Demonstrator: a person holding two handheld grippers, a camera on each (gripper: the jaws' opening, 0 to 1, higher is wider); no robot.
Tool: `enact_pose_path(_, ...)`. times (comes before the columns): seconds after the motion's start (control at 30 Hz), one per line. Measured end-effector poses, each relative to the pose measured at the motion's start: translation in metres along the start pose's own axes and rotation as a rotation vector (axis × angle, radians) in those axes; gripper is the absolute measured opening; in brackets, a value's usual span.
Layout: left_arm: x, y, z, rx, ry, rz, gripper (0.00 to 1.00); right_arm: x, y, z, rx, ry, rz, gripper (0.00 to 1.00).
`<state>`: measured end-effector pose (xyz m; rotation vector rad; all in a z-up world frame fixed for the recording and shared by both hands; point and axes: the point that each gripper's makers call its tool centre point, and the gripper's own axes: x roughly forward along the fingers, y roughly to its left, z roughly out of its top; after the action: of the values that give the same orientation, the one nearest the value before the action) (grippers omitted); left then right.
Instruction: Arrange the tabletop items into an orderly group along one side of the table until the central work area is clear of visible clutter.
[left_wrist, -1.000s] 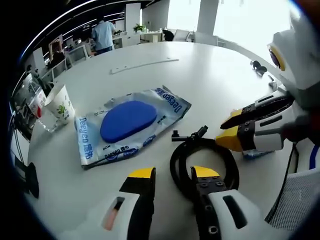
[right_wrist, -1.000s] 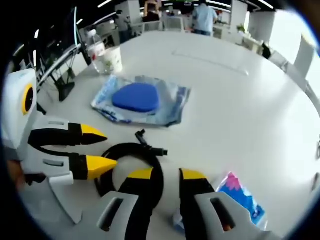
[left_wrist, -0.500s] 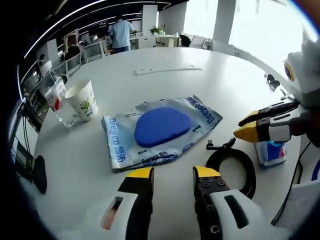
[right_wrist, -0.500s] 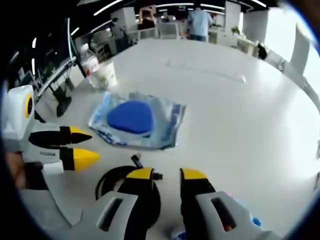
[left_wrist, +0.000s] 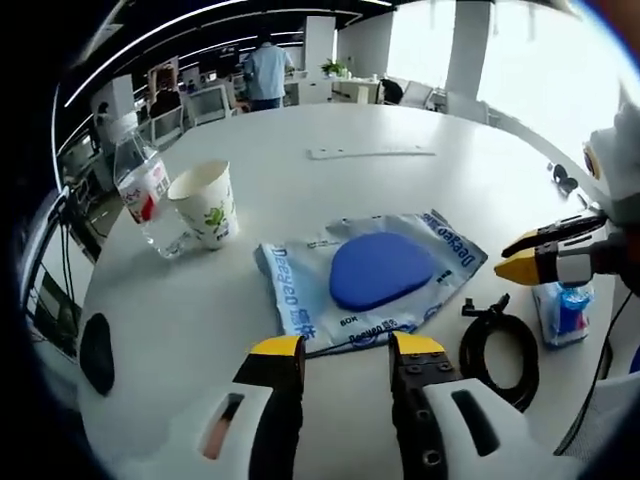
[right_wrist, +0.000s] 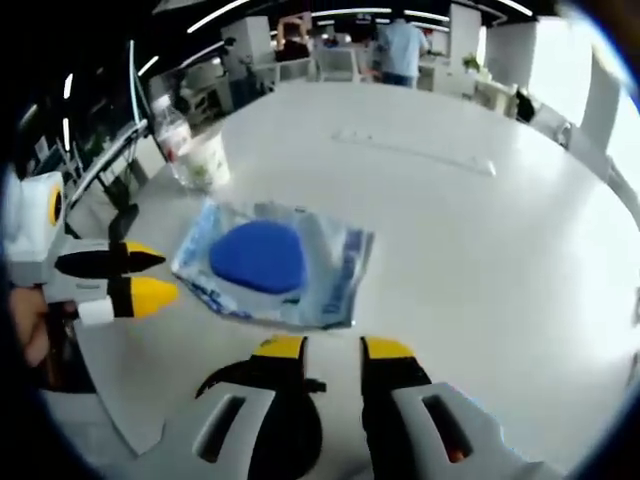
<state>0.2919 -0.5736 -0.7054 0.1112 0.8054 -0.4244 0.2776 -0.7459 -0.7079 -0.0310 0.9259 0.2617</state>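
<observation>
Both grippers hovered empty over the counter (left_wrist: 300, 125), clutter not yet grouped.

Left gripper (left_wrist: 345, 348) jaws parted, nothing btwn; blue pad packet (left_wrist: 375, 272) lay just ahead, slightly right, long axis running across the jaws. Coiled black cable (left_wrist: 500, 345) right of the jaws, tissue pack (left_wrist: 560, 312) beyond it; paper cup (left_wrist: 205, 205) & water bottle (left_wrist: 140, 190) ahead-left. Right gripper (right_wrist: 332, 348) jaws also released, packet ahead-left, cable at its left jaw's base. Left looked nearer the packet; nothing blocked it.
</observation>
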Motion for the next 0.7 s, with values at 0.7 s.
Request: enact_pose_path(0.7,0.013,0.036,0.015,-0.026,-0.008,0.021,0.32,0.018,-0.005,0.025,0.003,-0.001,-0.022,0.18)
